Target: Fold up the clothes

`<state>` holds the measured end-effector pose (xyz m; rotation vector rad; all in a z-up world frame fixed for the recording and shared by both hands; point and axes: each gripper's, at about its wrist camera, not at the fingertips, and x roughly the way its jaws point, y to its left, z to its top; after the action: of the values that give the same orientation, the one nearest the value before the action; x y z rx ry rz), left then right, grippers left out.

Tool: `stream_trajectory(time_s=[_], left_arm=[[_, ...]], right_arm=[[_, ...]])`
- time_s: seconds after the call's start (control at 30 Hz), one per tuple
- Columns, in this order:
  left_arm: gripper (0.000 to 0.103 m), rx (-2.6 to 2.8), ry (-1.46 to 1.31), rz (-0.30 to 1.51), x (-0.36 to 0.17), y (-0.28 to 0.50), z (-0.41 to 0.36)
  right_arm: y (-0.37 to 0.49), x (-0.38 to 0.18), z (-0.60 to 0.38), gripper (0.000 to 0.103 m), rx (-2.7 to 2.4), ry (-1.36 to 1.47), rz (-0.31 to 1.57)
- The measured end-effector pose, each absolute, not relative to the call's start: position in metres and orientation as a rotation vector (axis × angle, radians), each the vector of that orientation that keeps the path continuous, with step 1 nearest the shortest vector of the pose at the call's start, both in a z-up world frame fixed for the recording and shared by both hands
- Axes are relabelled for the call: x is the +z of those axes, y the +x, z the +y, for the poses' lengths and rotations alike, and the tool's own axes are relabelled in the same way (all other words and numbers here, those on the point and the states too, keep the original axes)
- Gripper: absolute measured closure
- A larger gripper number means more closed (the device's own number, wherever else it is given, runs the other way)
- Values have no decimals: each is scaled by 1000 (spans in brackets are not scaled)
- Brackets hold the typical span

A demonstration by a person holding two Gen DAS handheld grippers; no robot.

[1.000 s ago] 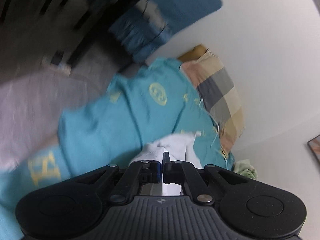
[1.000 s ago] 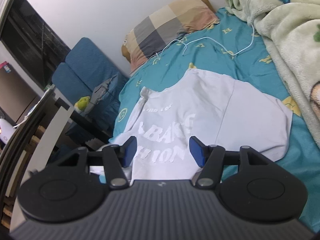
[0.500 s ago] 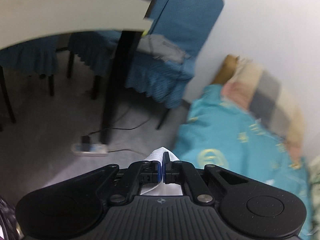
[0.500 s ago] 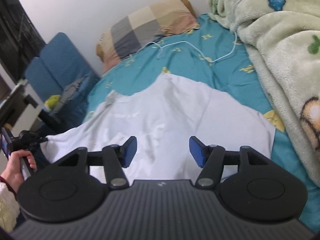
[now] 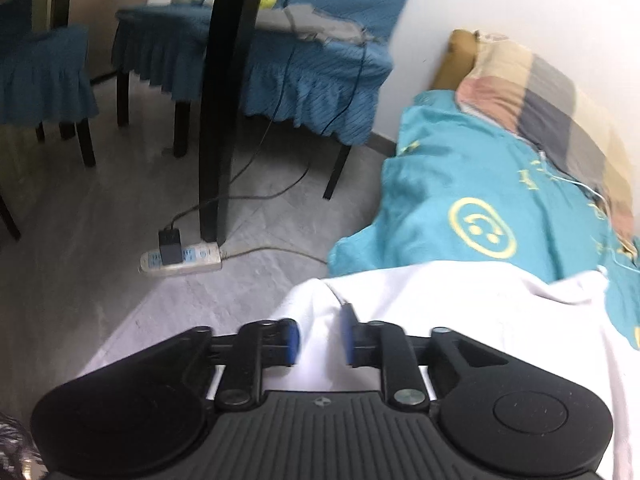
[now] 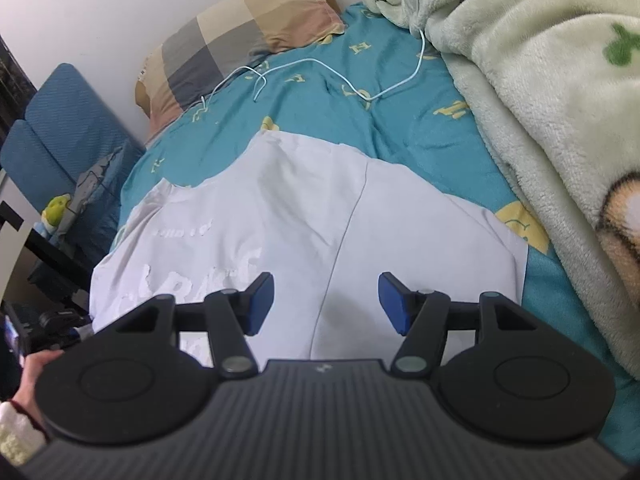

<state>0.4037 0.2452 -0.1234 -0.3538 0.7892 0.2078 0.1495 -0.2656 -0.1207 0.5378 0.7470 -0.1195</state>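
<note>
White T-shirt [image 6: 304, 208] spread flat on teal bed sheet [image 6: 404, 120], printed side up, one edge draped over bed's side toward floor [image 5: 120, 272]. Left hand-held gripper [image 5: 319, 340] at that draped edge, jaws opening, white cloth between them but pads not pressing. Right hand-held gripper [image 6: 327, 304] above shirt's near part, jaws well apart, gripping nothing. Checked pillow [image 6: 240, 36] at bed's head; fleece blanket [image 6: 552, 112] beside shirt.
</note>
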Motion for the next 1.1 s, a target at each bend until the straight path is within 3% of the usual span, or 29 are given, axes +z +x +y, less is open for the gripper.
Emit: stream_trajectory(time_s=[0.07, 0.17, 0.53, 0.83, 1.1], left_arm=[[62, 188, -318, 773, -109, 383, 235], [58, 149, -283, 745, -85, 347, 220], [52, -74, -233, 745, -24, 204, 97], [49, -140, -263, 772, -47, 117, 36], [49, -151, -340, 781, -62, 119, 52]], right_arm=[[147, -118, -267, 42, -127, 531, 740], [142, -115, -270, 42, -141, 532, 732], [118, -113, -304, 42, -204, 633, 736], [98, -138, -334, 42, -333, 829, 810], [118, -169, -334, 42, -354, 927, 832]])
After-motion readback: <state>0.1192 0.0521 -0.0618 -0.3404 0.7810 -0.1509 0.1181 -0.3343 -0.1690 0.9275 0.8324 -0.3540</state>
